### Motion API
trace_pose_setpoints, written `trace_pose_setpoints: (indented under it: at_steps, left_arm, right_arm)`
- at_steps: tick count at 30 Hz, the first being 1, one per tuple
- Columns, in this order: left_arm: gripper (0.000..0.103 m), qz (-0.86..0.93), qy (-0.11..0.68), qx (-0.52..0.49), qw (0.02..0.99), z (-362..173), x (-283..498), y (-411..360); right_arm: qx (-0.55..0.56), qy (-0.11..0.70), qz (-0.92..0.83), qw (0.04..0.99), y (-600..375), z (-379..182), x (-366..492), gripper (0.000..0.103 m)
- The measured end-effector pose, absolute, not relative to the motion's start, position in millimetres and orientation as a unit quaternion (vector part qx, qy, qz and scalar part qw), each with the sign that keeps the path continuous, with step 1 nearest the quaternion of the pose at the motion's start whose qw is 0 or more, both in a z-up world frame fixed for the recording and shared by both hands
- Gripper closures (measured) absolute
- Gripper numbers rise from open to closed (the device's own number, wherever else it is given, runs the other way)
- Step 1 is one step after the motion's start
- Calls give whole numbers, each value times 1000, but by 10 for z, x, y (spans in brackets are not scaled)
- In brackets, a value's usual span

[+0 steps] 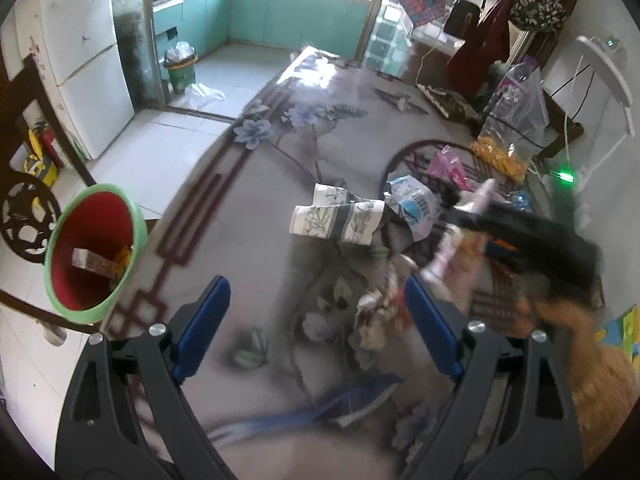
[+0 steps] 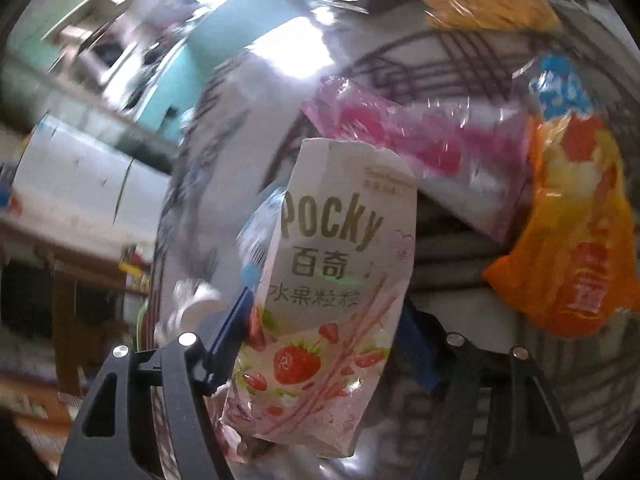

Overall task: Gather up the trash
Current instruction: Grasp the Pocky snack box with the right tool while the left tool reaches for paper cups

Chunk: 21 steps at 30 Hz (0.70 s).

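A Pocky snack box (image 2: 332,300) is clamped between the right gripper (image 2: 326,332) jaws, left gripper (image 1: 316,320) wide open and empty; carrying it to the red bin (image 1: 94,252) is judged next

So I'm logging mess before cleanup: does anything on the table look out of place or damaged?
Yes. Two paper cups lie tipped on their sides mid-table, beside a crumpled white wrapper. The Pocky box between the right tool's fingers looks torn open along its top edge.
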<state>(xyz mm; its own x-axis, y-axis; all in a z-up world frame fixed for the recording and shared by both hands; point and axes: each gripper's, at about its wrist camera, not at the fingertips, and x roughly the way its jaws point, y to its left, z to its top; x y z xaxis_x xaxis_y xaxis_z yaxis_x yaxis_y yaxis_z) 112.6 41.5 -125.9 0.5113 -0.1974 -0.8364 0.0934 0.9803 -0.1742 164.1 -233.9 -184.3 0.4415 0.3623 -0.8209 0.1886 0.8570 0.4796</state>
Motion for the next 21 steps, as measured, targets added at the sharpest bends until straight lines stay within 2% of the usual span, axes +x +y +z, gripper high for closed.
trace_pose_setpoints:
  at_steps: [8,14,21]
  left_arm:
    - [17,-93,526,-51,844,-1735,1859,71]
    - [14,-93,542,-1,835,-1971,2164,-157]
    - [14,-90,563,-25,821,-2159,2337,-181]
  right_arm:
    - [210,520,68,825,-2330,-1682,1322,35]
    - [228,529,63,815,-2400,-1740,1317,34]
    - [244,541,61,803,-2405,-1819,1392,34]
